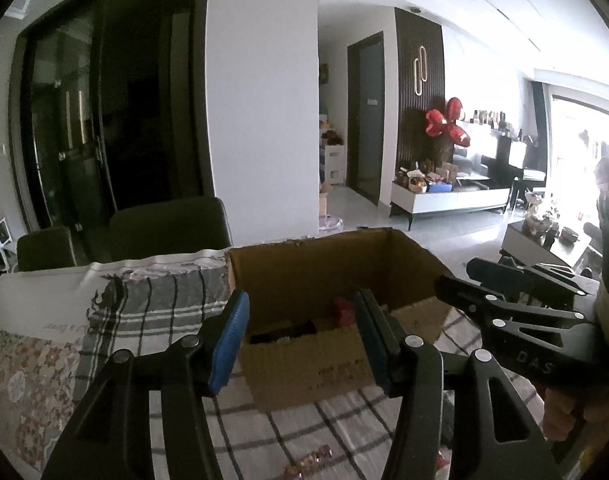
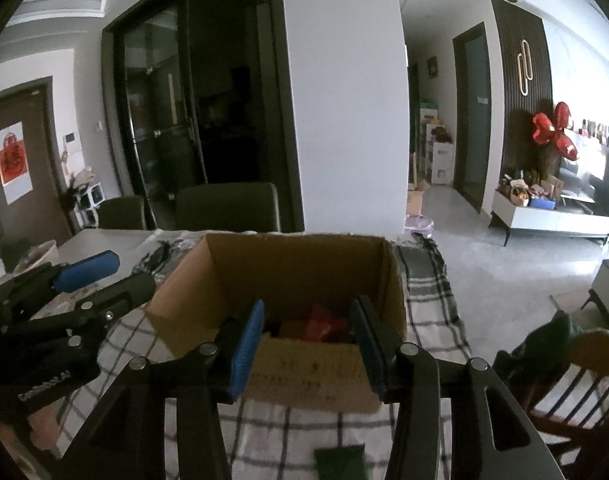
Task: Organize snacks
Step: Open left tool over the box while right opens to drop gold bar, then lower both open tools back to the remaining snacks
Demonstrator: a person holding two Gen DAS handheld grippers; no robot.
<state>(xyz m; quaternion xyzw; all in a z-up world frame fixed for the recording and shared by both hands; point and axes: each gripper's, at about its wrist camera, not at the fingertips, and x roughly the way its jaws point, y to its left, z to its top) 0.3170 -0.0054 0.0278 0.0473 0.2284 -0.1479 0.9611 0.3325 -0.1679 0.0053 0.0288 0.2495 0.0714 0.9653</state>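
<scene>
An open cardboard box stands on a checked tablecloth, with red and dark snack packets lying inside. My left gripper hovers in front of the box's near wall, open, with nothing between its blue pads. My right gripper is also open and empty, just short of the same wall. Each gripper shows in the other's view, the right one beside the box's right side, the left one beside its left side. A dark green packet lies on the cloth below my right gripper. Small wrapped sweets lie near my left gripper.
The checked cloth covers a table whose left end carries a floral mat. Dark chairs stand behind the table. A wooden chair is at the right. A white pillar rises behind the box.
</scene>
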